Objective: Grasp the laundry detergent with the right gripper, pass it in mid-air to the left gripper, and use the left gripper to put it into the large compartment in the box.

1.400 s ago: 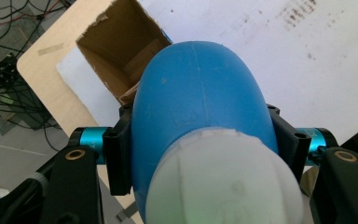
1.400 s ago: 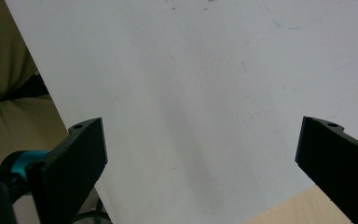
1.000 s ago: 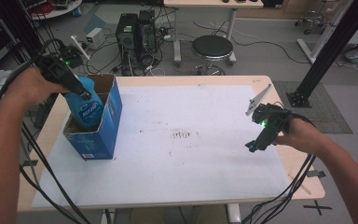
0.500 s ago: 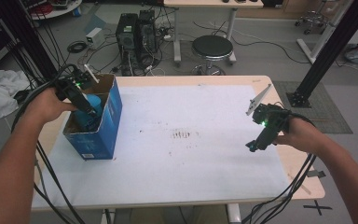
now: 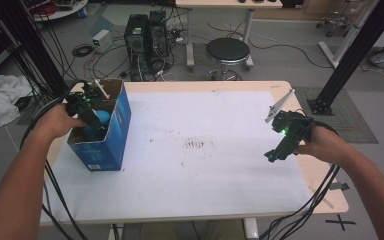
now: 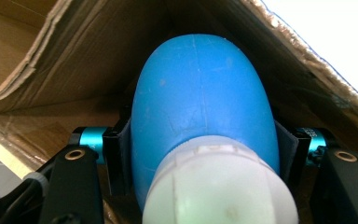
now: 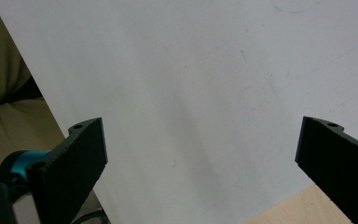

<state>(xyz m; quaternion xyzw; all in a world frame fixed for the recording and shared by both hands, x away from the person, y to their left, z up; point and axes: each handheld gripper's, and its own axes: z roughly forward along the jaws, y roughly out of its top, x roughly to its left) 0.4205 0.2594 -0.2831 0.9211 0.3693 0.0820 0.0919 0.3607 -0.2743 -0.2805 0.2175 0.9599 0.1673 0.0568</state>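
Now the left gripper [image 5: 94, 123] is clenched on the blue bottle [image 6: 204, 100] down inside the box [image 5: 111, 135] at the table's left, so next it should release; the right gripper [image 7: 200, 154] waits released

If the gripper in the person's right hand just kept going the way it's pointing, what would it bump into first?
Probably the white sheet covering the table. The right gripper tilts down toward it with open, empty jaws, and nothing lies between them and the sheet, though the gap is hard to judge.

A wooden table [image 5: 325, 200] bears a white sheet [image 5: 205, 170]; a blue box [image 5: 115, 135] stands on it.
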